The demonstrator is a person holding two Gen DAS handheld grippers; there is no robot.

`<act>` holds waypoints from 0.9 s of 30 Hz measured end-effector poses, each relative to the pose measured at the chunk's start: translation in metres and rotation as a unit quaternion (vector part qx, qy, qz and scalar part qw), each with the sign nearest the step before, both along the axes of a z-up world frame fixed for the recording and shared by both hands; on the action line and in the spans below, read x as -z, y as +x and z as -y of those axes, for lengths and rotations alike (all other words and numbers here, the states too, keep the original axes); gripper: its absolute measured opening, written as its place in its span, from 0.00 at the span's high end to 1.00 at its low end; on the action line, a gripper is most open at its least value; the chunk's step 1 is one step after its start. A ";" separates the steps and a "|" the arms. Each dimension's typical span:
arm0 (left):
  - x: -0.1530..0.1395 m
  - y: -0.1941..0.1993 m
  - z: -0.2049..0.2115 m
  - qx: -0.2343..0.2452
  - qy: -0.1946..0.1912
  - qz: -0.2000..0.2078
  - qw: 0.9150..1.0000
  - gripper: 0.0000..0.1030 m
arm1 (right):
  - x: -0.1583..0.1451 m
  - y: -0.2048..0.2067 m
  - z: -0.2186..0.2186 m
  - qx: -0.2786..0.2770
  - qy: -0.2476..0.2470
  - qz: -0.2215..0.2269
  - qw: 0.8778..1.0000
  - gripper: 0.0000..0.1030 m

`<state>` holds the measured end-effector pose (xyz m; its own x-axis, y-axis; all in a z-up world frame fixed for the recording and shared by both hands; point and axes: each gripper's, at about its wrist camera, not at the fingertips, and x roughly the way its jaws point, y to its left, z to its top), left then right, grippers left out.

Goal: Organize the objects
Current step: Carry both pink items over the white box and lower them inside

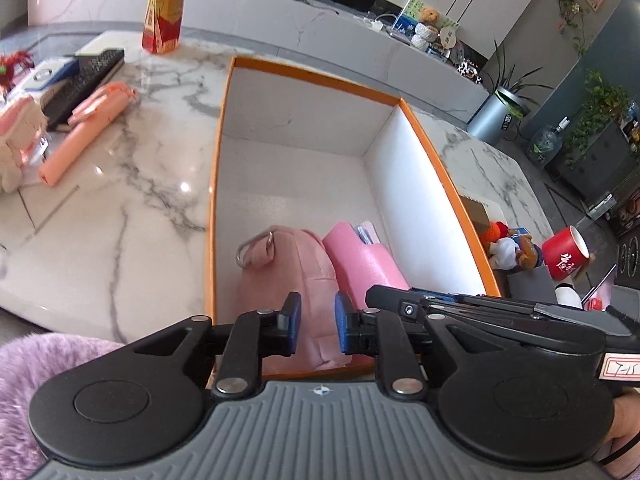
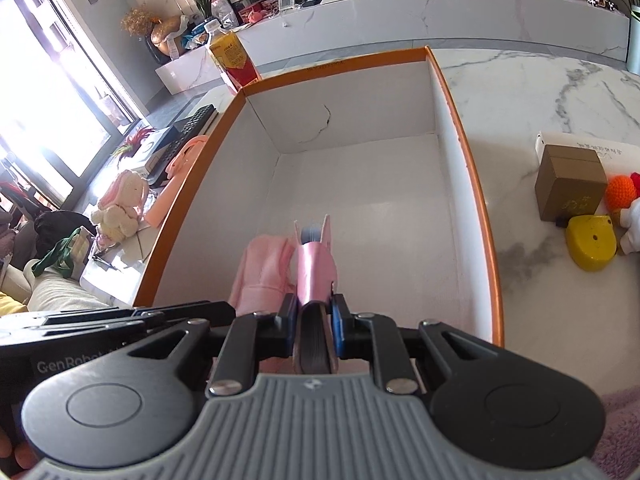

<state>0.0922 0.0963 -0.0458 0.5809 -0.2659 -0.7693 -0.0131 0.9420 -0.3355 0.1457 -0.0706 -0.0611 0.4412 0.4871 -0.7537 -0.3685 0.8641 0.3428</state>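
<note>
A white box with an orange rim (image 1: 312,76) (image 2: 340,64) stands on the marble table. At its near end a pale pink bag (image 1: 288,264) (image 2: 264,268) with a metal ring stands inside. My left gripper (image 1: 317,318) hovers just above the bag, its blue pads apart and not pressing on it. To the right of the bag is a pink notebook (image 1: 366,260) (image 2: 316,268), held upright inside the box. My right gripper (image 2: 314,318) is shut on the notebook's near edge, and its black fingers (image 1: 400,300) reach in from the right.
Left of the box lie a juice carton (image 1: 164,16), a remote (image 1: 88,80), a peach foam tool (image 1: 80,132) and a plush rabbit (image 2: 118,208). Right of it are a brown cube box (image 2: 570,182), a yellow object (image 2: 591,248), crochet toys (image 1: 508,244) and a red mug (image 1: 566,252).
</note>
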 end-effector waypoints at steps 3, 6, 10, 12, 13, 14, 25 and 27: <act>-0.012 -0.006 -0.006 -0.006 0.000 0.018 1.000 0.70 | 0.000 -0.001 -0.003 -0.003 0.002 0.001 1.000 0.82; -0.023 -0.012 -0.016 -0.024 0.003 0.038 0.999 0.67 | 0.001 0.001 -0.004 -0.004 0.011 -0.007 1.000 0.82; -0.028 -0.013 -0.033 -0.055 -0.002 0.051 0.997 0.52 | -0.002 -0.001 -0.007 -0.010 0.017 -0.006 1.000 0.82; -0.024 -0.011 -0.041 -0.070 -0.005 0.043 0.997 0.52 | -0.003 -0.002 -0.010 -0.014 0.019 -0.005 1.000 0.82; -0.022 -0.010 -0.043 -0.074 -0.009 0.040 0.996 0.52 | -0.004 -0.002 -0.012 -0.016 0.019 -0.004 1.000 0.82; -0.019 -0.009 -0.046 -0.076 -0.017 0.036 0.996 0.50 | -0.005 -0.002 -0.014 -0.019 0.019 -0.003 1.000 0.82; 0.004 -0.003 -0.055 -0.069 -0.053 0.001 0.996 0.45 | -0.001 0.001 -0.037 -0.020 -0.025 0.012 0.999 0.82; 0.007 -0.002 -0.054 -0.065 -0.054 -0.003 0.996 0.47 | 0.003 0.004 -0.036 -0.008 -0.030 0.006 0.999 0.82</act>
<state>0.0900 0.1507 -0.0530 0.6107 -0.2702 -0.7444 -0.1356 0.8904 -0.4345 0.1493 -0.0350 -0.0645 0.4434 0.4479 -0.7764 -0.3863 0.8771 0.2854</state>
